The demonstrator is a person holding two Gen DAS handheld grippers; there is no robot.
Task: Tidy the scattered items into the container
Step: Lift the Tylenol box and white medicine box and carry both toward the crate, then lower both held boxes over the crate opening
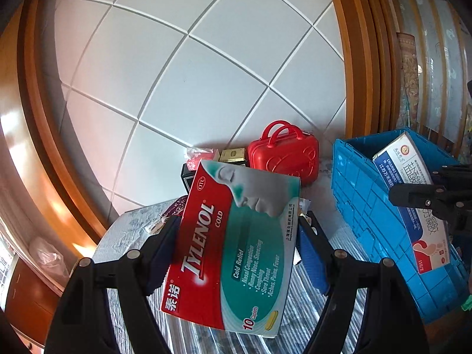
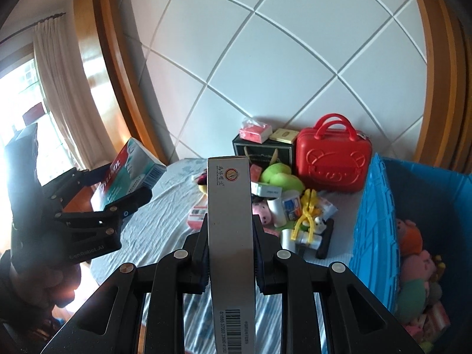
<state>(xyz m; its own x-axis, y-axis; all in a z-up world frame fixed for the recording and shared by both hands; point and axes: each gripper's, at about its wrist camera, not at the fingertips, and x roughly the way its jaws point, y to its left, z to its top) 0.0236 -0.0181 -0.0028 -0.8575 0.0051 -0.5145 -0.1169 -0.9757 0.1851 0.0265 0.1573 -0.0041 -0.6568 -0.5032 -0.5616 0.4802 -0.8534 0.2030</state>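
Note:
A red and green Tylenol Cold box is clamped flat between the fingers of my left gripper, held up above the cloth-covered table. My right gripper is shut on a long white and blue medicine box, seen edge-on in its own view. In the left wrist view that box hangs over the blue crate, with the right gripper around it. From the right wrist view, the left gripper and the Tylenol box are at the left. The blue crate holds plush toys.
A pile of scattered items, including small boxes, bottles and plush toys, lies on the table beside the crate. Behind it stand a red toy suitcase and a dark gift box against the white panelled wall. A person's hand holds the left gripper.

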